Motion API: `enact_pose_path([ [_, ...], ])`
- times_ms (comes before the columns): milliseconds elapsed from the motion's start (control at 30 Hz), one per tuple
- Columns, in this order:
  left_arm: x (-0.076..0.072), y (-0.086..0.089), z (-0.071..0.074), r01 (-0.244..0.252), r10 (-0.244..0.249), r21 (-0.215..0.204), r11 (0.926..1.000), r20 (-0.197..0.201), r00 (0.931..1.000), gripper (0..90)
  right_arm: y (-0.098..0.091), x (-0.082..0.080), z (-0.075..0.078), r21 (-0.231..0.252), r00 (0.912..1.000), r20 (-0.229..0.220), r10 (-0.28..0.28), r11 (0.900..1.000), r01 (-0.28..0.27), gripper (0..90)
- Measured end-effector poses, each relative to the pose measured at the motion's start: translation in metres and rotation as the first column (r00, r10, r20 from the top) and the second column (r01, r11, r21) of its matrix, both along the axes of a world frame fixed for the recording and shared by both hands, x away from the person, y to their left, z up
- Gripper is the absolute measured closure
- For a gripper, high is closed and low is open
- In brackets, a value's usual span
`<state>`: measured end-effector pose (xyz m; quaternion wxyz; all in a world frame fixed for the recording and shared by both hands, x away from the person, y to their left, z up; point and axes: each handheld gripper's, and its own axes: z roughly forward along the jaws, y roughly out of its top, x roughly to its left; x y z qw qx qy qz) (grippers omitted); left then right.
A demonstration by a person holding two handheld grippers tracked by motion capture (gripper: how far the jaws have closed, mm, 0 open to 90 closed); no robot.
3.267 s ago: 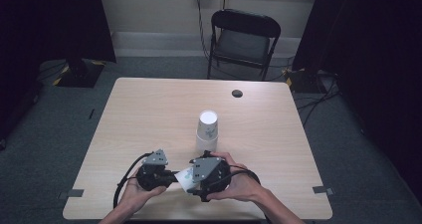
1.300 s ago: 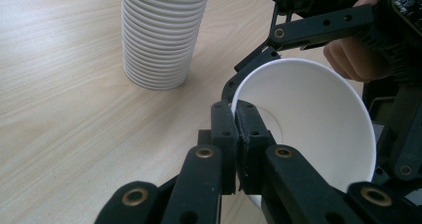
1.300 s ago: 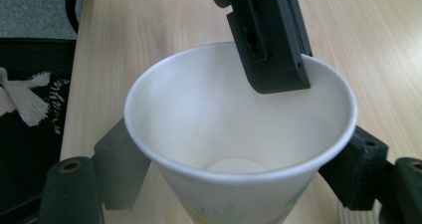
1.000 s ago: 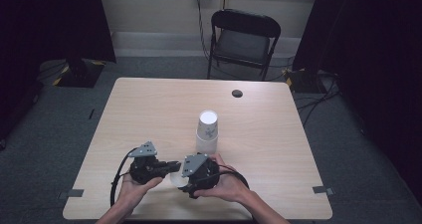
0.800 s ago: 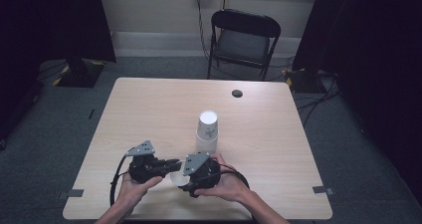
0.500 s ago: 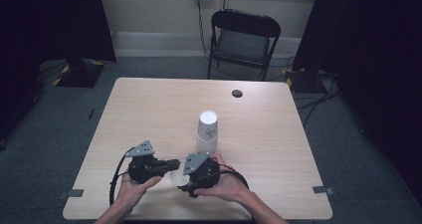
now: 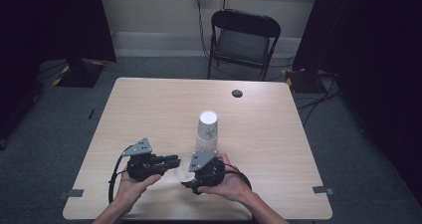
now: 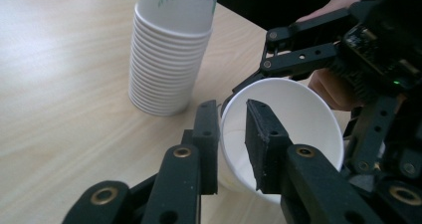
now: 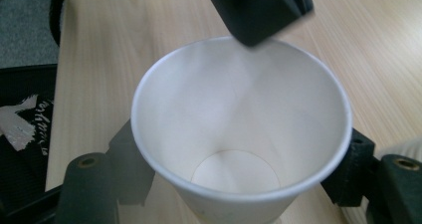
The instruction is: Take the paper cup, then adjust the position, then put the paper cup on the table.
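High view placed both tools at the near edge of the bench (image 7: 149,104), each in one of the person's hands, with a single white paper cup (image 7: 182,168) between them. The left tool (image 7: 171,160) pointed to the right toward the cup, and the right tool (image 7: 191,176) sat just beside it. Compared with 3.3 s earlier, both tools had come a little nearer the person and the left one had turned from pointing forward to pointing sideways at the cup; over the last second hardly anything had moved.

Left gripper view showed the left tool's (image 8: 231,134) jaws straddling the cup's (image 8: 293,109) rim, one outside the wall and one inside, with a small gap left at the wall, so it was released, not clamped. Right gripper view looked down into the empty cup (image 9: 239,134), with the right tool's jaws pressed against its outer wall on both sides, clenched on the cup. The left tool's inner jaw hung over the far rim.

A stack of nested paper cups (image 7: 206,129) with a flower print stood upside down behind the tools, near mid-bench. A folding chair (image 7: 244,37) stood beyond the bench.
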<state>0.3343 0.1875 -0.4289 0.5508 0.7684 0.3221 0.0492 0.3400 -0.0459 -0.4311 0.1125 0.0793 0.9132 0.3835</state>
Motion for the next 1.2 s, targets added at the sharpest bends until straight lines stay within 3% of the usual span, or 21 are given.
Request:
enact_pose_path([
  [100, 0.000, 0.003, 0.001, -0.016, 0.016, -0.009, 0.9998, 0.000, 0.9999, 69.2, -0.006, 0.003, -0.001, 0.011, 0.9993, -0.021, -0.030, 0.9995, 0.031, 28.7],
  [200, 0.000, 0.008, 0.003, -0.040, 0.040, -0.005, 0.9992, 0.013, 0.9991, 65.7, -0.017, 0.005, 0.005, 0.076, 0.9972, -0.047, -0.058, 0.9952, 0.061, 28.9],
  [267, 0.001, 0.010, 0.004, -0.058, 0.058, 0.009, 0.9983, 0.022, 0.9981, 62.8, -0.020, 0.005, 0.008, 0.085, 0.9966, -0.042, -0.070, 0.9936, 0.074, 29.0],
  [667, 0.005, 0.022, 0.002, -0.129, 0.127, 0.050, 0.9904, 0.033, 0.9913, 56.1, -0.042, 0.006, 0.011, 0.115, 0.9899, -0.058, -0.129, 0.9842, 0.135, 29.9],
  [833, 0.006, 0.025, -0.003, -0.146, 0.144, 0.072, 0.9867, 0.032, 0.9891, 53.4, -0.055, 0.005, 0.007, 0.136, 0.9839, -0.098, -0.149, 0.9774, 0.162, 30.0],
  [967, 0.007, 0.027, -0.003, -0.163, 0.161, 0.078, 0.9836, 0.036, 0.9864, 51.5, -0.066, 0.004, 0.008, 0.138, 0.9790, -0.103, -0.176, 0.9722, 0.189, 30.2],
  [1167, 0.012, 0.028, -0.007, -0.172, 0.169, 0.125, 0.9770, 0.038, 0.9849, 47.8, -0.083, 0.005, 0.010, 0.143, 0.9695, -0.102, -0.223, 0.9612, 0.236, 30.5],
  [1200, 0.013, 0.029, -0.008, -0.176, 0.172, 0.140, 0.9744, 0.037, 0.9844, 46.7, -0.089, 0.006, 0.011, 0.147, 0.9653, -0.098, -0.242, 0.9558, 0.255, 30.6],
])
